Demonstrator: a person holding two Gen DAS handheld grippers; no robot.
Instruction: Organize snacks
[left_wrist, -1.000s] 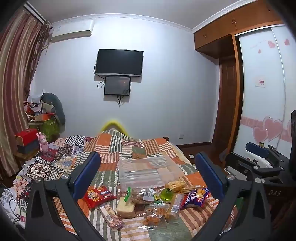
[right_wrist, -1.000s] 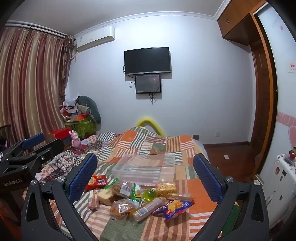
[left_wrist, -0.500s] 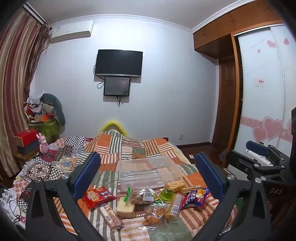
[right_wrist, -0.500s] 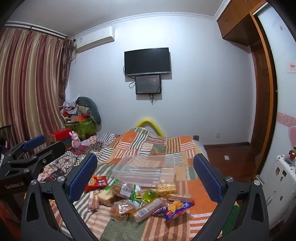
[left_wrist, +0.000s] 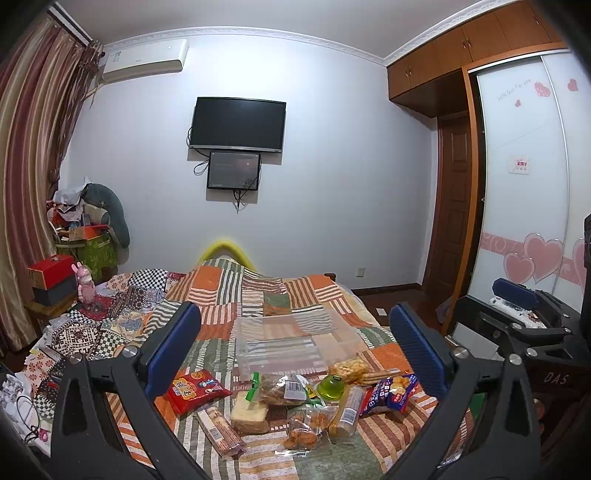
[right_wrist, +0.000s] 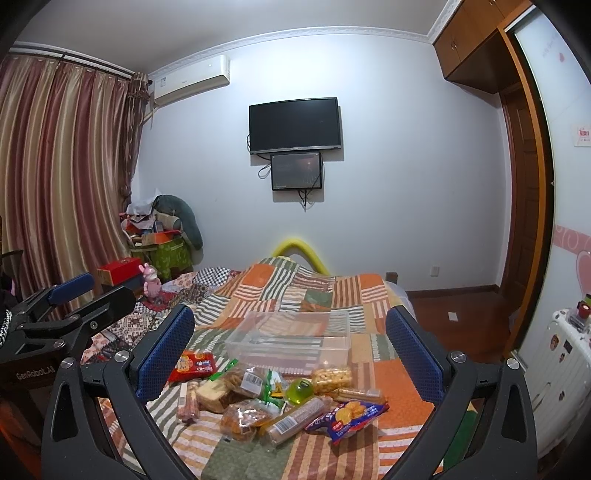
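Both claws hang above the near end of the bed (left_wrist: 303, 295), each spread wide and holding nothing. The left claw (left_wrist: 295, 347) has the snack pile just below and ahead of its blue pads: a red packet (left_wrist: 195, 389) lies close under its left finger, a blue biscuit packet (left_wrist: 391, 393) under its right finger, and between them a slice of cake (left_wrist: 249, 413), a green jelly cup (left_wrist: 332, 386) and a long wafer pack (left_wrist: 219, 430). Beyond the pile, farther out from the claw, a clear plastic box (left_wrist: 295, 343) stands open on the patchwork quilt. The right claw (right_wrist: 290, 347) frames the same heap, with the clear plastic box (right_wrist: 291, 338) straight ahead between its fingers and the blue biscuit packet (right_wrist: 347, 415) nearest its right side. Off to its left the other claw's black frame shows. A dark television (right_wrist: 294, 124) hangs on the far wall
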